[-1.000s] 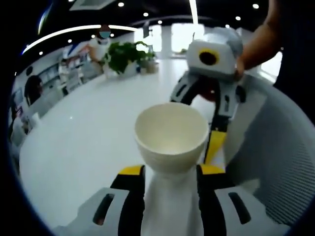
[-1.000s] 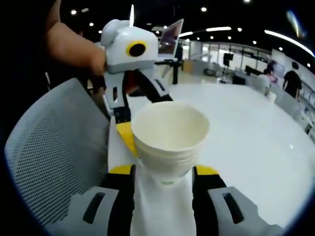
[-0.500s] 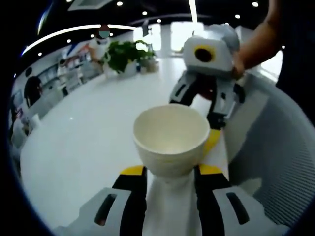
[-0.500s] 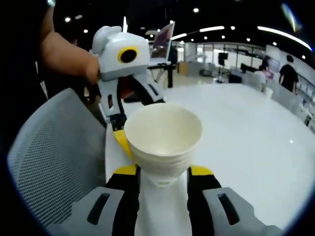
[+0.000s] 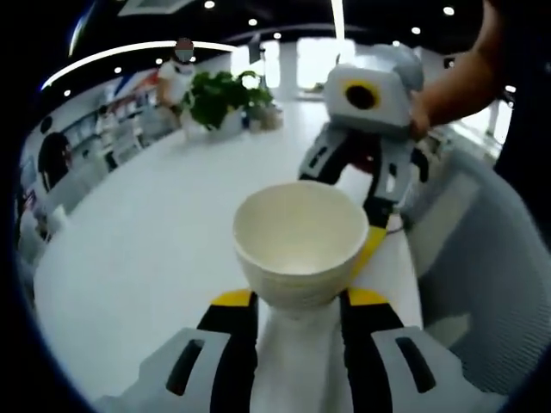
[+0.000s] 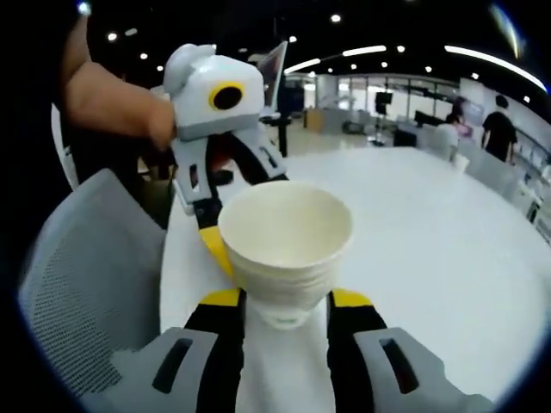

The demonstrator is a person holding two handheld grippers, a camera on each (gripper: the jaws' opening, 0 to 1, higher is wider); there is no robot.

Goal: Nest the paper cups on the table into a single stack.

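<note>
A white paper cup stack (image 5: 297, 237) stands mouth-up between the yellow-tipped jaws of my left gripper (image 5: 300, 297), which is shut on its base. In the right gripper view the same cup stack (image 6: 286, 232) shows several nested rims, and my right gripper (image 6: 285, 297) is shut on its lower part. The two grippers face each other across the stack. The right gripper (image 5: 357, 202) reaches in from behind, one yellow tip against the stack's right side. The left gripper (image 6: 232, 194) does the same from the upper left. The stack's bottom is hidden between the jaws.
The white table (image 5: 146, 232) stretches away to the left, and the same table (image 6: 430, 224) spreads to the right. A grey mesh chair (image 5: 482, 284) stands at the table's edge, seen also as a chair (image 6: 86, 267). A potted plant (image 5: 219, 95) sits far back. A person's hand (image 6: 112, 103) holds the left gripper.
Both cameras have shifted a little along the table and the chair has slid toward the edge of each view. The cup stack keeps its place between both pairs of jaws.
</note>
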